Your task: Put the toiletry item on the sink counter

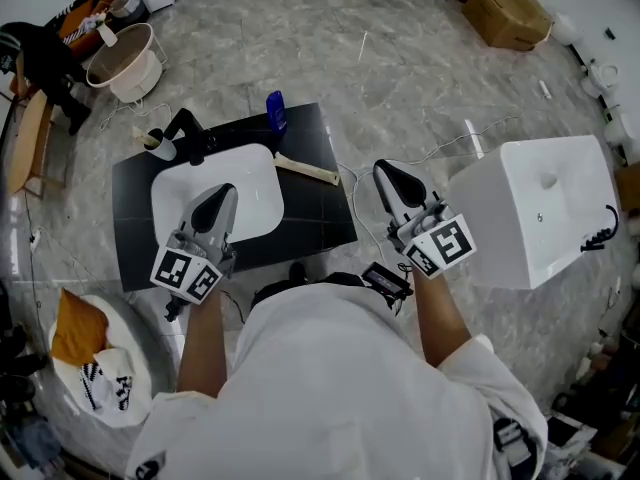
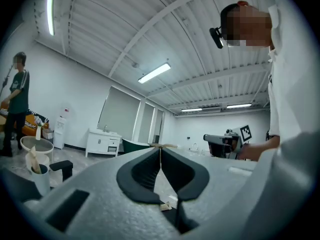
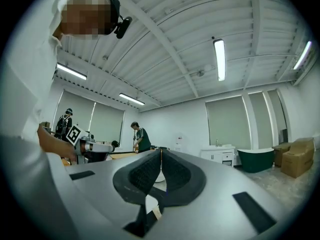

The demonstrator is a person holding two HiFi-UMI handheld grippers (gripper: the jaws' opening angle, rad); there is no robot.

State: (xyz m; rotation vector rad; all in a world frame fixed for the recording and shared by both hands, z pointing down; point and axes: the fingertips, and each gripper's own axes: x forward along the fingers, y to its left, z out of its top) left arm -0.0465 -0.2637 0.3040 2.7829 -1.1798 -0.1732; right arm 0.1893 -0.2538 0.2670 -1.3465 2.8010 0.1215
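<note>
A black sink counter [image 1: 322,218] holds a white basin [image 1: 180,196] with a black faucet [image 1: 190,133]. A blue bottle [image 1: 276,110] stands at the counter's far edge. A pale wooden stick-like item [image 1: 305,169] lies right of the basin. A cup [image 1: 160,145] with a brush stands by the faucet. My left gripper [image 1: 225,190] hangs over the basin, shut and holding nothing; its pads [image 2: 153,165] meet. My right gripper [image 1: 385,168] is off the counter's right edge, also shut and holding nothing, its pads [image 3: 150,173] touching.
A big white box-shaped unit [image 1: 540,208] stands at the right on the marble floor. A round basket [image 1: 125,63] is at the far left, cardboard boxes [image 1: 505,13] at the far right. A white round stand [image 1: 125,408] with an orange cloth is at the near left. Two people stand far off.
</note>
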